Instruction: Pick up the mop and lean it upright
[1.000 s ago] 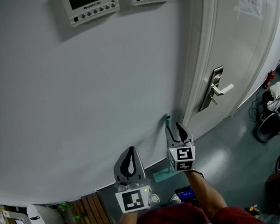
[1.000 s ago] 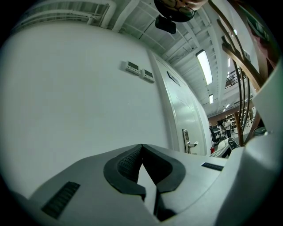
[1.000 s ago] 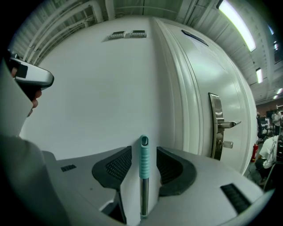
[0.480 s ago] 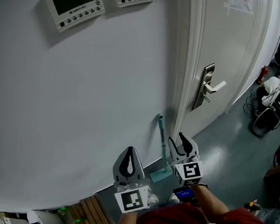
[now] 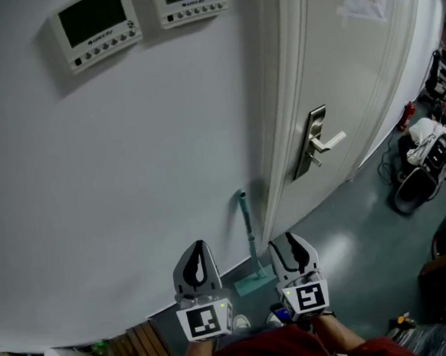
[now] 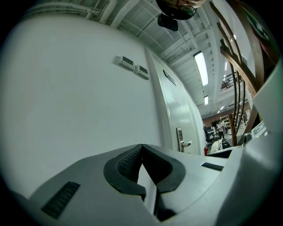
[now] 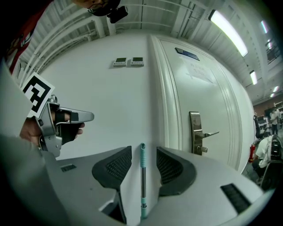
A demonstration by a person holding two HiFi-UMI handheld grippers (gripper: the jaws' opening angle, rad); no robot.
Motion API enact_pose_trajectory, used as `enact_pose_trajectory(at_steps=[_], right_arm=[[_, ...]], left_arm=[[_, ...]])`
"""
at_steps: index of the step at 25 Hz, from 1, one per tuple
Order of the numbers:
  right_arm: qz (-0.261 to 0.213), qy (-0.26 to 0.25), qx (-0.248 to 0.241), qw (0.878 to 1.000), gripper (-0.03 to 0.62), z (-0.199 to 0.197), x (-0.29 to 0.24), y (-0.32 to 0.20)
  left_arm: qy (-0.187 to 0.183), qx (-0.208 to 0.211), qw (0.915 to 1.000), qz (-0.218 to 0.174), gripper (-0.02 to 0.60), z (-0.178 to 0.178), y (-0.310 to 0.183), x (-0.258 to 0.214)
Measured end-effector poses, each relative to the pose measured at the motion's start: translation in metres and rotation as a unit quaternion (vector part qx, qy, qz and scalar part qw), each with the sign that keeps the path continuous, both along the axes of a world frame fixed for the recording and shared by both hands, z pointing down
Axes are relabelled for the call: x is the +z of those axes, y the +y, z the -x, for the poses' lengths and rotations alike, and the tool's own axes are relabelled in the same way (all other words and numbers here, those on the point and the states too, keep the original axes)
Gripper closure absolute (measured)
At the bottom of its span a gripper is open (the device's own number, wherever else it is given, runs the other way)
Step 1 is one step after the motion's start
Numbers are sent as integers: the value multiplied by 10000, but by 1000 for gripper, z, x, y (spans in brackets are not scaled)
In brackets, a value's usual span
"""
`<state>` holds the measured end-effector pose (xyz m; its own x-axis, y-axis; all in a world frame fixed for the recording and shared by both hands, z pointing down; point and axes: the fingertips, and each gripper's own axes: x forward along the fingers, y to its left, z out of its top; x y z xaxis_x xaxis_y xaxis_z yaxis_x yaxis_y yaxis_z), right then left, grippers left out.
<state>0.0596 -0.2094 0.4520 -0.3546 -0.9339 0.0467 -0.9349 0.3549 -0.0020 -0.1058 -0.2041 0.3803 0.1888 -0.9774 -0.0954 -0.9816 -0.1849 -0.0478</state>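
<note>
The mop (image 5: 248, 229) stands upright in the lower middle of the head view. Its handle leans on the white wall (image 5: 131, 180) just left of the door frame, and its flat teal head (image 5: 254, 284) rests on the floor (image 5: 344, 256) at the foot of the wall. Nothing holds it.

The right gripper (image 5: 284, 245) sits at the bottom of the frame, just right of the mop head, with its jaws spread. In the right gripper view the jaws (image 7: 143, 150) stand apart, and the mop handle (image 7: 143, 176) shows in the gap between them. It is farther off against the wall and touches neither pad.

The left gripper (image 5: 198, 248) is at the bottom of the frame, left of the mop. Its jaws are pressed together at the tips, with nothing between them.

A white door (image 5: 353, 71) with a metal lever handle (image 5: 324, 141) fills the right side. Two wall control panels (image 5: 96, 26) hang in the upper left.
</note>
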Motion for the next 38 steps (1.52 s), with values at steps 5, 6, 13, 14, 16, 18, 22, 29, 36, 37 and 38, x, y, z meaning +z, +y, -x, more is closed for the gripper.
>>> enact_pose_trajectory(at_steps=[5, 6, 13, 14, 16, 18, 22, 29, 36, 37, 38], right_arm=[[59, -68, 22, 10000, 419, -3, -5, 3], [43, -68, 18, 10000, 419, -3, -6, 3], [-70, -111, -77, 9999, 419, 2, -22, 6], [-92, -109, -97, 9999, 419, 3, -24, 7], [-102, -133, -118, 9998, 419, 3, -28, 8], [-100, -162, -130, 9997, 421, 3, -34, 8], [-169, -193, -132, 9996, 468, 3, -45, 13], [-483, -421, -63, 9979, 563, -1, -70, 24], [-559, -291, 28, 9980, 572, -3, -78, 27], [-600, -310, 7, 9977, 574, -3, -80, 28], [-660, -338, -20, 9972, 574, -3, -82, 29]], left_arm=[[-30, 61, 10000, -20, 568, -2, -3, 4], [-20, 79, 10000, -15, 568, -3, -3, 5], [43, 161, 9999, 1, 568, -9, -4, 0], [42, 164, 9999, -3, 568, -9, -4, 0], [48, 179, 9998, -12, 568, -9, -5, 0], [60, 198, 9998, -21, 568, -10, -6, 0], [115, 270, 9996, -17, 568, -14, -5, 1], [133, 394, 9991, -10, 568, -20, -6, 1], [137, 459, 9988, 21, 568, -27, -4, 6], [150, 449, 9989, 29, 568, -28, -3, 6], [156, 443, 9989, 34, 568, -28, -2, 6]])
